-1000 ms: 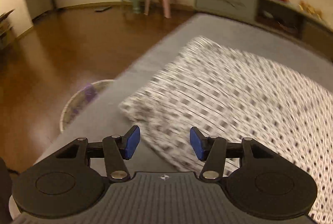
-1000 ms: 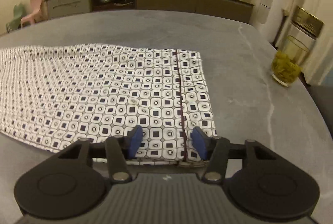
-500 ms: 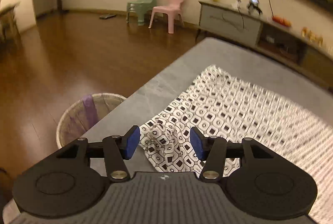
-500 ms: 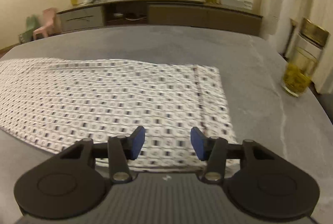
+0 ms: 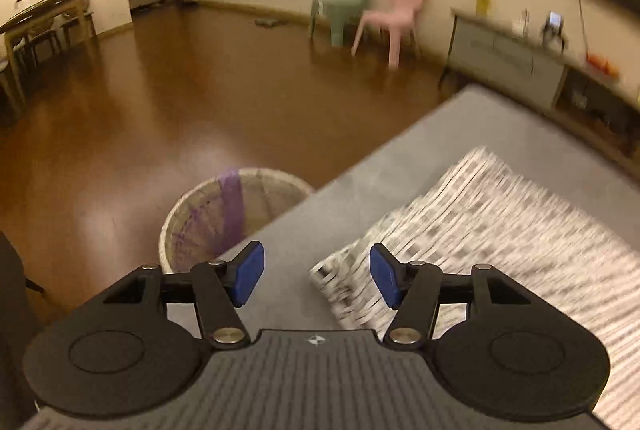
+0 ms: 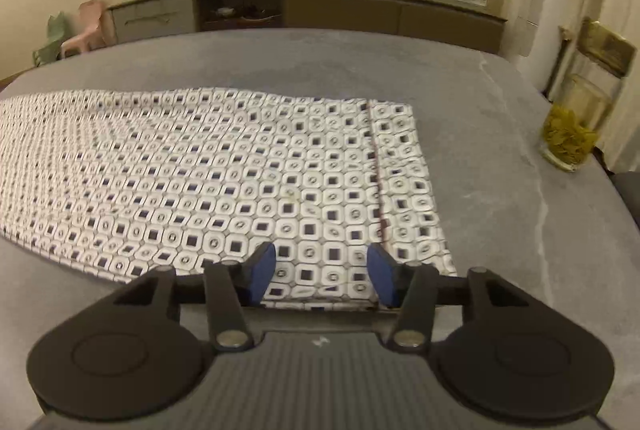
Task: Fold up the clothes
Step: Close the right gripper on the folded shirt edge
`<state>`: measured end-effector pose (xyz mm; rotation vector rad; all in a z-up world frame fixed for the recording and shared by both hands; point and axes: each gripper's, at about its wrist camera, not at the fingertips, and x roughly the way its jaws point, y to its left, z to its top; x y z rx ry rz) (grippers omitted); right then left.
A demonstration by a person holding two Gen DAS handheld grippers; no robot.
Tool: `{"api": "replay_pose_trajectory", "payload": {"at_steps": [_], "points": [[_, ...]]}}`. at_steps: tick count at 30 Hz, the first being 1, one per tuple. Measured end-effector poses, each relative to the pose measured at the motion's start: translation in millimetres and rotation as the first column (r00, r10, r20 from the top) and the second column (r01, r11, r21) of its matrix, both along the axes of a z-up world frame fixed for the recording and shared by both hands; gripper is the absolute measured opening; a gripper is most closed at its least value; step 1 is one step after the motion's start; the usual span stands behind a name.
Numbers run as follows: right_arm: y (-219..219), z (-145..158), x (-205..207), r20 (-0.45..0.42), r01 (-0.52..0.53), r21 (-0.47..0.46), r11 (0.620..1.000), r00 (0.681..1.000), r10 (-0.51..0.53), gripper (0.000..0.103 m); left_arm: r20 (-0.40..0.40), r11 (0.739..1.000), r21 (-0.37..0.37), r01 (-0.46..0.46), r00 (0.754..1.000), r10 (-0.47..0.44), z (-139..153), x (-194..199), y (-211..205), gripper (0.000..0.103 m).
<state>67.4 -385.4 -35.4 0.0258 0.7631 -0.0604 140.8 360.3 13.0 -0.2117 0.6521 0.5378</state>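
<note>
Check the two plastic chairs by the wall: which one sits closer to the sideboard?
The pink chair. It stands right beside the sideboard, while the green chair sits on its far side, further from the sideboard.

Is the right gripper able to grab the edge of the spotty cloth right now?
Probably yes. The right gripper is open over the near edge of the spotty cloth, with nothing in between.

One patterned cloth [image 6: 224, 170], two chairs [image 5: 394, 18], one basket [image 5: 208, 214], one jar [image 6: 572, 134]
</note>
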Motion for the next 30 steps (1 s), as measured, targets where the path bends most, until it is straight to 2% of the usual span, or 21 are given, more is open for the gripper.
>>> {"api": "replay_pose_trajectory", "payload": {"at_steps": [2,5,7,9,11,12,15,16,17,20,22,24,25,29,30], "points": [[-16.3,17.3,-13.1,0.063,0.084,0.067,0.994,0.994,-0.088,0.062,0.040,1.000,-0.005,0.028,0.999,-0.028,14.2,-3.5,-18.3,0.061],[-45.9,16.3,-23.3,0.037,0.214,0.197,0.957,0.973,-0.226,0.062,0.100,0.997,-0.010,0.071,0.993,-0.069,35.5,-8.7,-45.7,0.061],[-56.3,4.6,-21.2,-0.007,0.267,0.242,0.933,0.962,-0.273,0.061,0.120,0.984,0.002,0.179,0.977,-0.178,43.3,-5.5,-91.1,0.061],[-61.2,-8.2,-17.3,-0.043,0.300,0.276,0.913,0.953,-0.300,0.059,0.121,0.945,-0.008,0.328,0.938,-0.324,43.2,-3.5,-148.8,0.061],[-59.6,-16.7,-12.4,-0.062,0.301,0.291,0.908,0.953,-0.296,0.048,0.121,0.880,-0.024,0.474,0.875,-0.468,41.6,-2.1,-207.9,0.062],[-51.1,-17.9,-12.0,-0.060,0.293,0.252,0.922,0.956,-0.288,0.046,0.122,0.841,-0.049,0.538,0.839,-0.530,39.6,-2.7,-236.6,0.062],[-24.5,-22.9,-12.4,-0.047,0.256,0.129,0.958,0.967,-0.252,0.026,0.136,0.700,-0.150,0.699,0.715,-0.685,35.3,-6.9,-322.5,0.062],[-18.4,-22.8,-11.9,-0.044,0.233,0.109,0.966,0.972,-0.229,0.013,0.144,0.651,-0.180,0.737,0.675,-0.724,35.8,-7.9,-350.9,0.062],[-14.3,-22.0,-11.7,-0.042,0.215,0.105,0.971,0.976,-0.212,0.009,0.154,0.605,-0.208,0.769,0.636,-0.756,36.8,-8.6,-379.1,0.062],[4.3,-19.8,-16.2,0.004,0.169,-0.010,0.986,0.986,-0.169,0.008,0.178,0.460,-0.268,0.846,0.513,-0.840,38.8,-10.4,-463.8,0.064],[19.0,-17.0,-20.0,0.043,0.128,-0.117,0.985,0.991,-0.123,0.008,0.149,0.386,-0.256,0.886,0.431,-0.890,36.4,-9.8,-519.3,0.064],[37.4,-15.4,-26.9,0.078,0.086,-0.229,0.970,0.994,-0.070,0.008,0.089,0.327,-0.223,0.919,0.353,-0.931,30.3,-7.3,-570.9,0.065],[46.6,-13.7,-31.1,0.092,0.067,-0.278,0.958,0.995,-0.043,0.008,0.060,0.304,-0.212,0.929,0.323,-0.944,26.4,-5.9,-595.0,0.065],[63.3,-13.7,-33.7,0.115,0.010,-0.371,0.929,0.993,0.036,0.008,-0.082,0.269,-0.147,0.952,0.260,-0.962,2.7,1.0,-653.1,0.064],[64.9,-12.7,-34.1,0.120,0.000,-0.379,0.925,0.992,0.049,0.008,-0.122,0.273,-0.127,0.954,0.258,-0.958,-3.6,3.4,-661.6,0.064]]}}
